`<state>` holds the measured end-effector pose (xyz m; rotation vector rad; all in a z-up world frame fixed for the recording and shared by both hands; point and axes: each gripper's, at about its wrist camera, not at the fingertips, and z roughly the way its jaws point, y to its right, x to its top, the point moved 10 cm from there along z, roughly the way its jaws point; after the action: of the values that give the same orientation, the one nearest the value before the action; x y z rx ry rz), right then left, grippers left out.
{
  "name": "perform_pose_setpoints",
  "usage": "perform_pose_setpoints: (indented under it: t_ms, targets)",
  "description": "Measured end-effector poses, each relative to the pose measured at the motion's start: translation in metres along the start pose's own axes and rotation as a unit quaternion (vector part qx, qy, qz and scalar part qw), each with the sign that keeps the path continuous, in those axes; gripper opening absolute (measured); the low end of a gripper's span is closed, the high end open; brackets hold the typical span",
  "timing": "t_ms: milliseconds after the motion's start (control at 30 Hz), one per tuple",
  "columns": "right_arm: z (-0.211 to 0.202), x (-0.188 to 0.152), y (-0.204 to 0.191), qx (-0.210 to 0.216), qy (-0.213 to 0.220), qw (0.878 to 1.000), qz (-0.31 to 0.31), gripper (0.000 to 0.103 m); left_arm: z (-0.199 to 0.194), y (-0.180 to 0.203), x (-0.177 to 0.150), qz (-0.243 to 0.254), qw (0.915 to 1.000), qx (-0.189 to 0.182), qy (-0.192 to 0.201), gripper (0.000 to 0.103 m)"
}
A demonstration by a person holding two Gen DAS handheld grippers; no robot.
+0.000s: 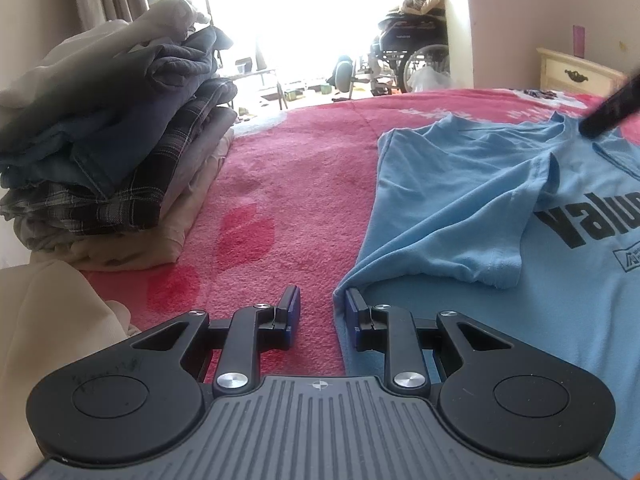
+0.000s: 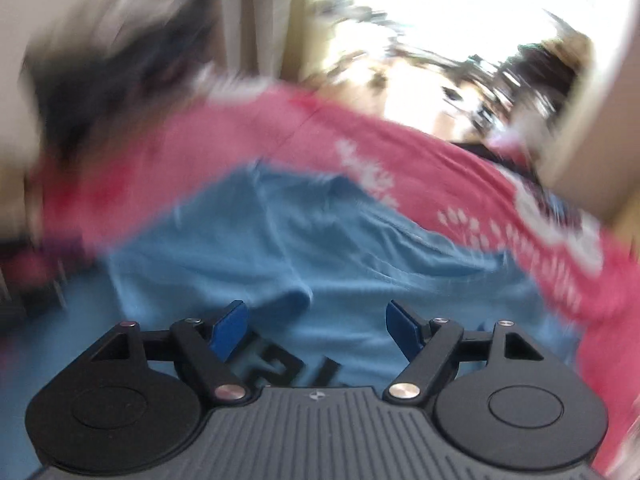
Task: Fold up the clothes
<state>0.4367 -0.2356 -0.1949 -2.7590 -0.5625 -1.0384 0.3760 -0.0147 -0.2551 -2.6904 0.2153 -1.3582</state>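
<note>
A light blue T-shirt [image 1: 480, 200] with black lettering lies spread on the pink bedspread [image 1: 288, 184], one sleeve folded inward over the body. My left gripper [image 1: 320, 300] is open and empty, low over the bedspread at the shirt's left edge; its right finger is next to the fabric. My right gripper [image 2: 316, 320] is open and empty, above the shirt [image 2: 312, 248] near the lettering; that view is motion-blurred. A dark part of the right gripper [image 1: 612, 108] shows at the far right of the left wrist view, above the collar area.
A tall stack of folded clothes [image 1: 112, 152] stands on the bed at the left. A cream garment [image 1: 52, 340] lies at the near left. A wheelchair [image 1: 412, 56] and a cream nightstand [image 1: 576, 72] stand beyond the bed.
</note>
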Motion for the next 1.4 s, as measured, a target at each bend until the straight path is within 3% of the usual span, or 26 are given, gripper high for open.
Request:
perform_pose_setpoints:
  t_ms: [67, 100, 233, 333, 367, 467, 600, 733, 833, 867, 900, 967, 1000, 1067, 1167, 1300, 1400]
  targets:
    - [-0.011, 0.001, -0.015, 0.071, 0.025, 0.996, 0.048, 0.071, 0.001, 0.0, 0.0, -0.002, 1.0, -0.001, 0.0, 0.025]
    - [-0.014, 0.002, -0.029, 0.091, 0.035, 0.995, 0.029, 0.069, 0.001, 0.0, 0.001, -0.004, 1.0, -0.002, 0.0, 0.024]
    - [-0.009, -0.016, -0.098, 0.124, 0.045, 0.984, -0.121, 0.06, 0.001, -0.002, 0.001, -0.019, 0.9998, -0.007, -0.003, 0.023]
    - [0.018, -0.031, -0.127, 0.121, 0.02, 0.973, -0.194, 0.049, 0.001, -0.005, 0.0, -0.033, 0.9994, -0.01, -0.007, 0.023]
    - [0.027, -0.036, -0.132, 0.115, 0.013, 0.97, -0.216, 0.043, 0.001, -0.005, 0.0, -0.036, 0.9993, -0.01, -0.008, 0.023]
    - [0.049, -0.044, -0.138, 0.084, -0.005, 0.963, -0.257, 0.003, 0.0, -0.007, -0.001, -0.045, 0.9989, -0.011, -0.01, 0.022]
    - [0.03, -0.035, -0.141, 0.129, 0.02, 0.964, -0.229, 0.002, -0.001, -0.011, -0.001, -0.057, 0.9982, -0.014, -0.016, 0.022]
    - [0.021, -0.049, -0.151, 0.205, -0.023, 0.955, -0.214, 0.002, -0.002, -0.015, -0.002, -0.064, 0.9975, -0.02, -0.022, 0.022]
    - [0.038, -0.071, -0.151, 0.198, -0.07, 0.952, -0.225, 0.006, -0.002, -0.014, -0.002, -0.062, 0.9977, -0.02, -0.02, 0.022]
    - [0.037, -0.066, -0.148, 0.206, -0.072, 0.953, -0.209, 0.009, -0.003, -0.014, -0.003, -0.06, 0.9978, -0.02, -0.018, 0.022]
    - [0.035, -0.061, -0.144, 0.215, -0.073, 0.955, -0.192, 0.021, -0.003, -0.013, -0.003, -0.058, 0.998, -0.019, -0.016, 0.022]
    - [0.028, -0.037, -0.125, 0.241, -0.058, 0.962, -0.117, 0.034, -0.004, -0.013, -0.003, -0.054, 0.9984, -0.016, -0.011, 0.022]
    - [0.024, -0.021, -0.113, 0.256, -0.042, 0.963, -0.071, 0.035, -0.004, -0.012, -0.003, -0.053, 0.9984, -0.015, -0.011, 0.022]
    - [0.03, 0.016, -0.08, 0.256, -0.015, 0.966, 0.025, 0.035, -0.004, -0.012, -0.003, -0.053, 0.9985, -0.014, -0.009, 0.021]
    - [0.061, 0.065, -0.038, 0.218, 0.005, 0.969, 0.118, 0.038, -0.005, -0.011, -0.003, -0.052, 0.9986, -0.011, -0.007, 0.017]
    - [0.108, 0.097, -0.022, 0.204, -0.014, 0.967, 0.15, 0.038, -0.005, -0.01, -0.004, -0.05, 0.9987, -0.008, -0.004, 0.015]
    - [0.135, 0.097, -0.025, 0.195, -0.041, 0.969, 0.143, 0.038, -0.005, -0.009, -0.004, -0.049, 0.9988, -0.006, -0.002, 0.015]
